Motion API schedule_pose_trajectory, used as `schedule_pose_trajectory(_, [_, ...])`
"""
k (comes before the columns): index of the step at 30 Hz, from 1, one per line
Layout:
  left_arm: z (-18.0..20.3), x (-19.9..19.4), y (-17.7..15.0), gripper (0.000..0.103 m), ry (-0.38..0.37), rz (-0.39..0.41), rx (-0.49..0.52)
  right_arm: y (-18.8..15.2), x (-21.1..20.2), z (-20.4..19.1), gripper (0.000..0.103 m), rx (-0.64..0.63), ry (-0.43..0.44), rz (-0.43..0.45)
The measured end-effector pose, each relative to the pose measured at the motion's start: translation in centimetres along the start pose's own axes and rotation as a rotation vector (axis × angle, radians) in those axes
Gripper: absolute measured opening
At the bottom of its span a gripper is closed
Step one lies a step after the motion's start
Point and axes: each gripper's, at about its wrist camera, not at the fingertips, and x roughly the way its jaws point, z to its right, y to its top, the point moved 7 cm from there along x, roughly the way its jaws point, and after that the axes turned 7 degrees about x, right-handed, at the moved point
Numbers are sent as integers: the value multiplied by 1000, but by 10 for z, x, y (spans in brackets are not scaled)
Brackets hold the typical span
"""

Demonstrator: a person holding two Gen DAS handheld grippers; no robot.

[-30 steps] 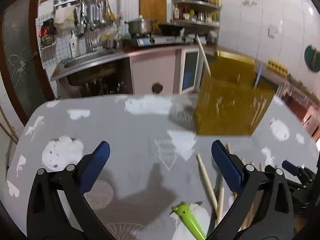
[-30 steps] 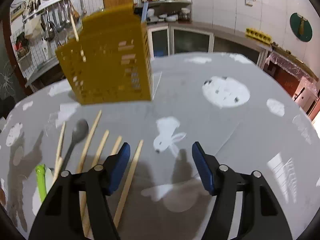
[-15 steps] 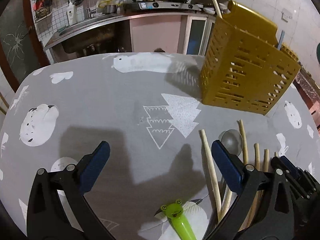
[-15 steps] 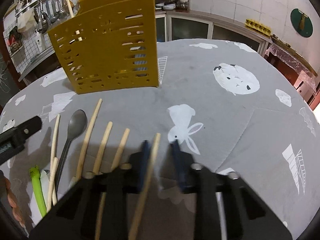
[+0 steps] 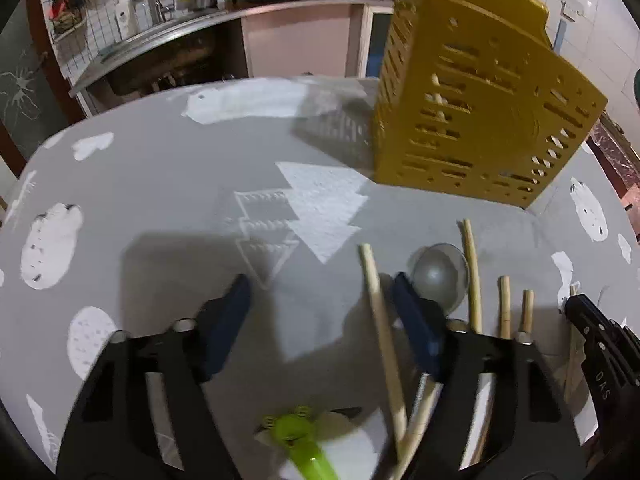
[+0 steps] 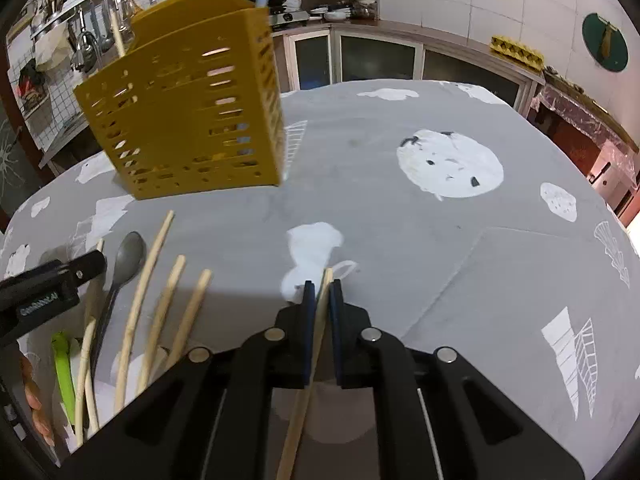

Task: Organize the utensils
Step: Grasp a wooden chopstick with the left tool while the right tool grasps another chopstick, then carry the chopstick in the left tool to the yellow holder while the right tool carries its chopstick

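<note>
The right gripper (image 6: 319, 288) is clamped on one thin wooden chopstick (image 6: 310, 364), low over the grey table w/ white pics (image 6: 440, 240). It could tip & slip out, b/c only its top end is pinched. The left gripper (image 5: 320, 320) has just been closing round another light wooden stick (image 5: 380, 320), not squeezing yet; it might bump the grey spoon (image 5: 440, 274). The yellow plastic holder w/ slots (image 6: 192, 120) has a stick & a blue thing inside.
</note>
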Motion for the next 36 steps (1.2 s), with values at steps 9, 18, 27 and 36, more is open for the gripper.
schedule_pose_trajectory(9, [18, 2, 3, 29, 14, 13, 23, 0, 3, 2, 8, -6, 4, 7])
schedule_pose_trajectory(18, [20, 2, 5, 6, -15, 19, 16, 6, 5, -1, 7, 2, 19, -3])
schedule_pose_trajectory(27, [16, -16, 12, 4, -25, 104, 3, 12, -8, -4, 6, 11, 59, 30])
schedule_pose_trajectory(36, [10, -89, 34, 4, -30, 324, 22, 32, -46, -8, 6, 23, 116, 142])
